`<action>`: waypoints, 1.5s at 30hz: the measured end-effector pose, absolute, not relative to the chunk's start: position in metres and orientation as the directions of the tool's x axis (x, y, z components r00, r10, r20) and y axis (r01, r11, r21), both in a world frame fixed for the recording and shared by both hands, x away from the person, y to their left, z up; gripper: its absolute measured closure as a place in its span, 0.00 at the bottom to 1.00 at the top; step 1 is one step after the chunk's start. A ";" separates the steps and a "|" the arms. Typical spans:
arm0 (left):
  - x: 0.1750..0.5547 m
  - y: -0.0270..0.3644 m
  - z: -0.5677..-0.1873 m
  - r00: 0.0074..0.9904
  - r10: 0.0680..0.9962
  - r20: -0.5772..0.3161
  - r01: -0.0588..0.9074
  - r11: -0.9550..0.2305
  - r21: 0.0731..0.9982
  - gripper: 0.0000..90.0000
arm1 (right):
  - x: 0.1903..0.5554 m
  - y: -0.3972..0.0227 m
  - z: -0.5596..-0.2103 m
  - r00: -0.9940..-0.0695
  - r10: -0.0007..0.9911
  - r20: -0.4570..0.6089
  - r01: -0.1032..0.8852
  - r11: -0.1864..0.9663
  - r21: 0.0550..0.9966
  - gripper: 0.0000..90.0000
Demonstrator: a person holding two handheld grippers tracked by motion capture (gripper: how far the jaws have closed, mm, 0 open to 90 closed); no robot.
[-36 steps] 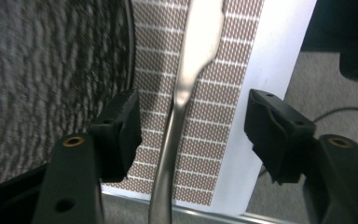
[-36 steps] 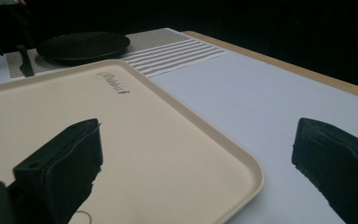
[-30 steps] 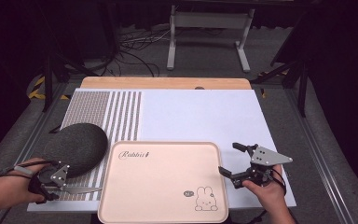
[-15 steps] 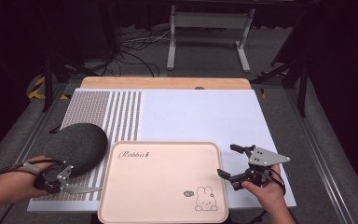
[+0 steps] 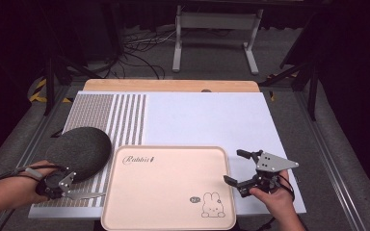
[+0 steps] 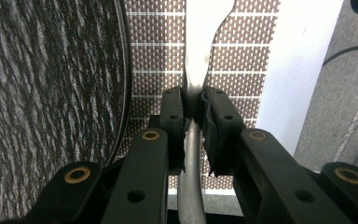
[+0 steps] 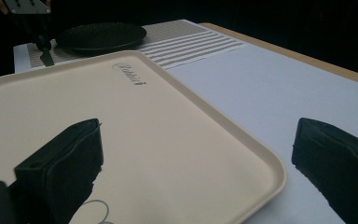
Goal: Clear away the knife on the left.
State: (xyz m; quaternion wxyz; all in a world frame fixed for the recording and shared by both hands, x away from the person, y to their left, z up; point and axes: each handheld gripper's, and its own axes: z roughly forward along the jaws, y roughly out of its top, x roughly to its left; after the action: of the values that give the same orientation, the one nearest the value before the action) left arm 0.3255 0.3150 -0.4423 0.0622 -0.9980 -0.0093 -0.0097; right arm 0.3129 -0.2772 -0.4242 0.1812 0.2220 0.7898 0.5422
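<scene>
left gripper [image 6: 193, 119], jaws just closed on the knife [image 6: 198, 56] handle beside the dark plate [image 5: 79, 151]: lift it level, clear of the tray [image 5: 168, 219] rim; right gripper [image 5: 241, 168] wide, empty.

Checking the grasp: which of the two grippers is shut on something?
The left gripper, its pads pinching the knife beside the dark plate. The right gripper gapes, holding nothing.

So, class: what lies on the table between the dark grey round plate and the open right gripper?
The high view shows the pale pink rectangular tray between the dark grey round plate and the right gripper; the gripper's fingers straddle its near edge.
</scene>
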 end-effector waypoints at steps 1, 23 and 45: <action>0.325 0.315 -0.443 1.000 0.017 0.022 0.020 -0.993 -0.120 0.88 | 0.313 -0.277 -0.424 -0.836 0.547 -0.045 0.154 0.313 0.937 0.03; 0.326 0.314 -0.441 1.000 0.030 0.007 0.031 -0.991 -0.132 0.89 | 0.314 -0.277 -0.425 -0.837 0.546 -0.041 0.159 0.314 0.936 0.03; 0.332 0.306 -0.390 0.968 0.248 0.044 0.248 -0.969 -0.011 0.89 | 0.315 -0.279 -0.425 -0.833 0.553 -0.028 0.178 0.315 0.932 0.03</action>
State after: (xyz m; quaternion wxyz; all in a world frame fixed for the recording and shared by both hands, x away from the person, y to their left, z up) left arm 0.3316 0.3059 -0.3900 0.0082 -0.9919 -0.1250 -0.0214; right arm 0.3148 -0.2791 -0.4246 0.1743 0.2306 0.7920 0.5377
